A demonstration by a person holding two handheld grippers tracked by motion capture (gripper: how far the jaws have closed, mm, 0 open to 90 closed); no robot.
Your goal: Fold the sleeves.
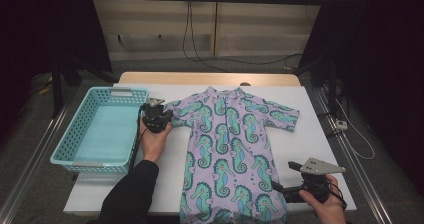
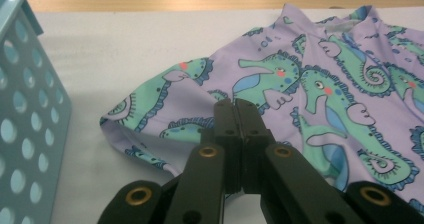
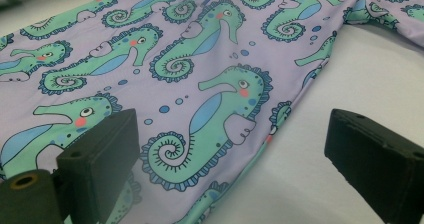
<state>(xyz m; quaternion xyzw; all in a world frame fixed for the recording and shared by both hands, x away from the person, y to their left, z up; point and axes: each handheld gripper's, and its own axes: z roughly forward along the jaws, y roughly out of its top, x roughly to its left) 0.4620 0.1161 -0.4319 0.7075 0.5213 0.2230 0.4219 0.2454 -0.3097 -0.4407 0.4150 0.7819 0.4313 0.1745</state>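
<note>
While my left gripper (image 1: pixel 165 118) sits clenched at the edge of the garment's sleeve (image 2: pixel 150 109), its jaws pressed together in its own view, I cannot tell whether any fabric is pinched between them. At far left, a light blue basket (image 1: pixel 65 144) rests on the white table (image 1: pixel 325 134), just beside that hand. Centre frame, the lilac seahorse-print swimsuit (image 1: pixel 225 144) lies flat and face up, collar pointing away from me, legs reaching the near table edge. At right, my right gripper (image 1: pixel 280 191) hovers low at the suit's lower hem, released, jaws standing wide apart in its own view with the garment's side edge (image 3: pixel 270 129) lying between them, pads (image 3: pixel 100 159) not pressing on the cloth.
</note>
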